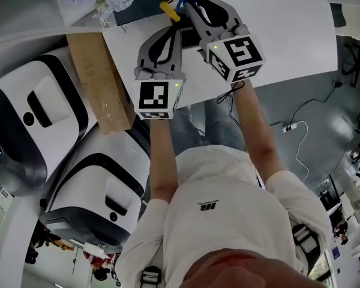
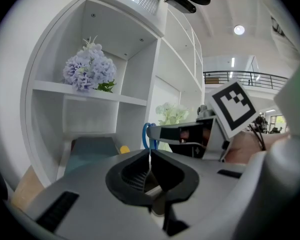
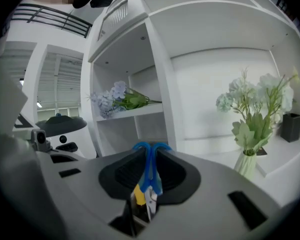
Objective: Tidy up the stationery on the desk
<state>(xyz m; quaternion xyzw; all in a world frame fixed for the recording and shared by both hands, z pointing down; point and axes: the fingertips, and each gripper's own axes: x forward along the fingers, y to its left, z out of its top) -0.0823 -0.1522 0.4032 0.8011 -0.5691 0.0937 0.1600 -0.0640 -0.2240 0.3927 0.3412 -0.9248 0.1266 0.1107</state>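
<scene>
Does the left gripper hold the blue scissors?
No, the blue scissors sit clamped in the right gripper, while the left gripper is shut with nothing between its jaws.

Both forearms reach forward side by side, left gripper (image 2: pixel 150 158) closed and empty, right gripper (image 3: pixel 149 151) clamping scissors (image 3: pixel 151 176).

Left gripper: here's the grey plastic left gripper (image 2: pixel 150 160), with black ribbed pads (image 2: pixel 132 176) lining its jaws.
Right gripper: same grey shell on the right gripper (image 3: pixel 149 159).
Cubes: behind the jaws, a white cube with black square markers (image 1: pixel 158 96), small green light (image 1: pixel 177 85) glowing.
Shirt: white short-sleeved T-shirt (image 1: pixel 240 179), small black logo (image 1: pixel 208 206).
Wrist: thin dark band (image 1: pixel 237 87).
</scene>
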